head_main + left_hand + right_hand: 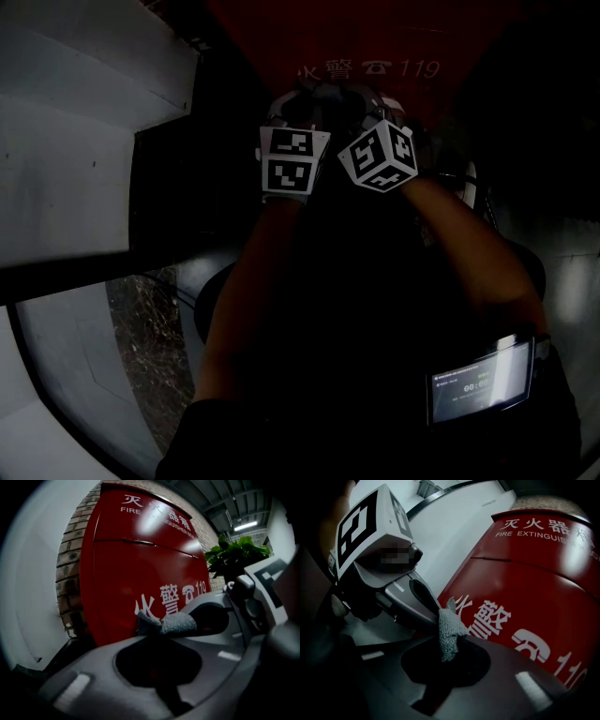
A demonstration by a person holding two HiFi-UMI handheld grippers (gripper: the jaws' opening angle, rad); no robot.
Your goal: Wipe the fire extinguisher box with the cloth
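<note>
Both grippers are pinching one grey cloth just in front of the red fire extinguisher box.

The right gripper [450, 641] is clamping together on the cloth [449, 629], whose free end is sticking up out of its jaws. The left gripper [157, 632], pressed in beside it, is closing on the same cloth from the other side, as best its view shows. The cloth is hanging before the lower front of the box [525, 573], near the white lettering [490, 618], seemingly short of touching it. The box is standing against a brick wall [70, 564], a leafy plant [234, 555] beyond it. By my judgement wiping is not under way: the whole front is waiting, and no wiped patch is showing.
</note>
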